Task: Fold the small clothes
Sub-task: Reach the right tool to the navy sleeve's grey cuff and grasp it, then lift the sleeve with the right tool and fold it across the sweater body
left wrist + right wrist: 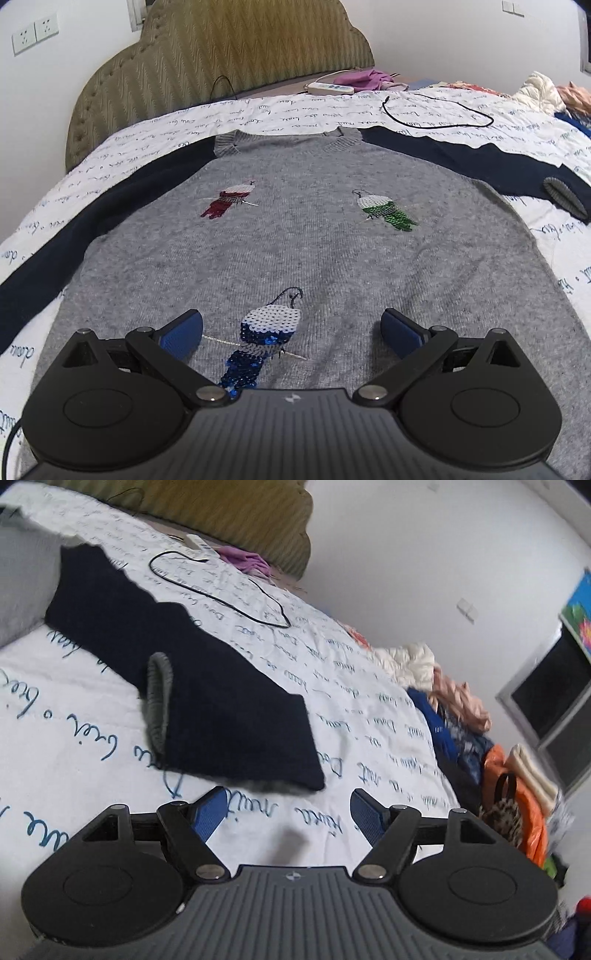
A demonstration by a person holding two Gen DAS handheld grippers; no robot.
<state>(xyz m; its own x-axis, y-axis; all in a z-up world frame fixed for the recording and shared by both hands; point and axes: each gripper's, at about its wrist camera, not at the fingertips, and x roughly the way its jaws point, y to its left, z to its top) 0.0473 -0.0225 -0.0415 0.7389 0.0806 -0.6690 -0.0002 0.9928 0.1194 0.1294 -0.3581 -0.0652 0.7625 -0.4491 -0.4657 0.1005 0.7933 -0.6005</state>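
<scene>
A grey knit sweater with three sequin birds lies flat, front up, on the bed, collar toward the headboard. Its navy sleeves spread out to both sides; the right sleeve is folded back on itself, its grey cuff turned inward. My left gripper is open above the lower middle of the sweater, its fingers either side of the blue bird. My right gripper is open just above the sheet, in front of the folded end of the right sleeve, not touching it.
The white bedsheet has blue script on it. A black cable, a white power strip and purple cloth lie near the olive headboard. A pile of clothes and bags lines the bed's right edge.
</scene>
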